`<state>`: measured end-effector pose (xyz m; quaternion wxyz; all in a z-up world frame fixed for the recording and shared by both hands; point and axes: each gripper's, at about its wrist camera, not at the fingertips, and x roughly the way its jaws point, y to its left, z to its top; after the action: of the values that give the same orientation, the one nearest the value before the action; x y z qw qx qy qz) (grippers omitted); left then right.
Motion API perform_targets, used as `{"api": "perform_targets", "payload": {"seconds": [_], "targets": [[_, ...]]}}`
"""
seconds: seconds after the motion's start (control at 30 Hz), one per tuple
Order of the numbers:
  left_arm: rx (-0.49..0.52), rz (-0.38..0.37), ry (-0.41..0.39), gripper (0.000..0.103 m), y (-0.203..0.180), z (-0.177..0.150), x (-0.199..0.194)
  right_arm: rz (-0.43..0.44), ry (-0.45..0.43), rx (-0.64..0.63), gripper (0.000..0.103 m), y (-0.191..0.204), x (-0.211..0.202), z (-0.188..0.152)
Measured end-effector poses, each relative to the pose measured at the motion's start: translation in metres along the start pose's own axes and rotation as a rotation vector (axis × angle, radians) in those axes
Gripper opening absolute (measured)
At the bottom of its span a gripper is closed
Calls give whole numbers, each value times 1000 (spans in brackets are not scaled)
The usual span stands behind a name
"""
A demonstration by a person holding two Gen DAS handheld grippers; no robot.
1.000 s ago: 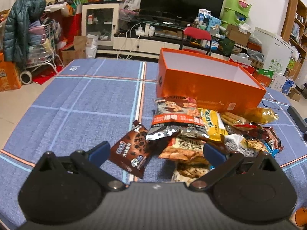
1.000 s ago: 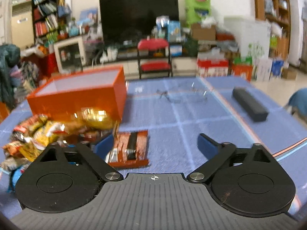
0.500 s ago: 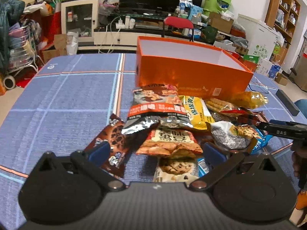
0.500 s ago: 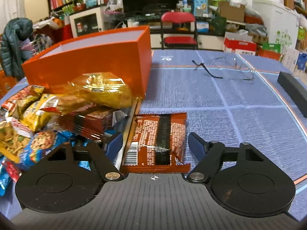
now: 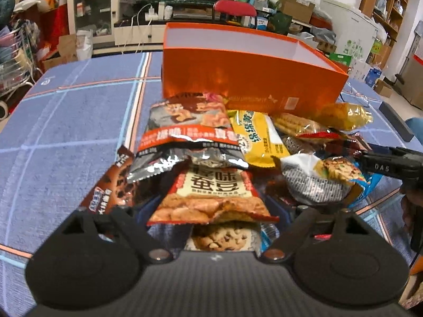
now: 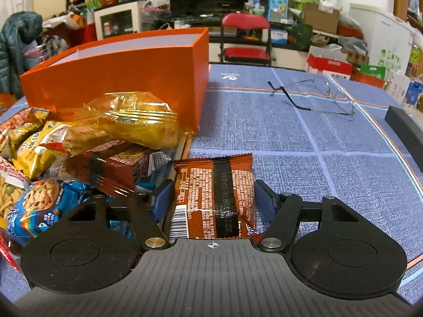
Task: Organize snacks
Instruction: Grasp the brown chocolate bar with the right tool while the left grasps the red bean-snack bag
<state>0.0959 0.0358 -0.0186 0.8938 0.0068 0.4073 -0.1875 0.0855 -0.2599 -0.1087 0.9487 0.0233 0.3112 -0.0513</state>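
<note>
A pile of snack packets lies on the blue tablecloth in front of an open orange box (image 5: 251, 71), which also shows in the right wrist view (image 6: 119, 74). My left gripper (image 5: 211, 208) is open, its fingers on either side of an orange bean-snack packet (image 5: 211, 195); a cookie packet (image 5: 222, 237) lies under it. My right gripper (image 6: 211, 200) is open, its blue pads on either side of a brown wafer packet (image 6: 214, 190) lying flat on the cloth. The right gripper's black fingers (image 5: 391, 161) show at the pile's right edge in the left wrist view.
A gold packet (image 6: 134, 119) leans on the box's near corner. A chocolate-cookie packet (image 5: 111, 182) lies at the pile's left. Eyeglasses (image 6: 317, 95) and a black bar (image 6: 404, 132) lie on the cloth to the right. A red chair (image 6: 246, 39) stands behind the table.
Both grippers have moved forward and down to the pile. The left fingers now flank the bean-snack packet. The right fingers now flank the brown wafer packet and have narrowed.
</note>
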Motion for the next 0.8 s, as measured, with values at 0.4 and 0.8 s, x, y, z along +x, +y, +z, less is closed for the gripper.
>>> {"api": "perform_targets", "payload": {"seconds": [0.4,0.8], "targets": [[-138,-77,39,81,1,3,18,8,6,-8,39,2,-3,1],[-119,-45,36,63,-9,8,11,18,27,-22,32,6,-8,3]]}}
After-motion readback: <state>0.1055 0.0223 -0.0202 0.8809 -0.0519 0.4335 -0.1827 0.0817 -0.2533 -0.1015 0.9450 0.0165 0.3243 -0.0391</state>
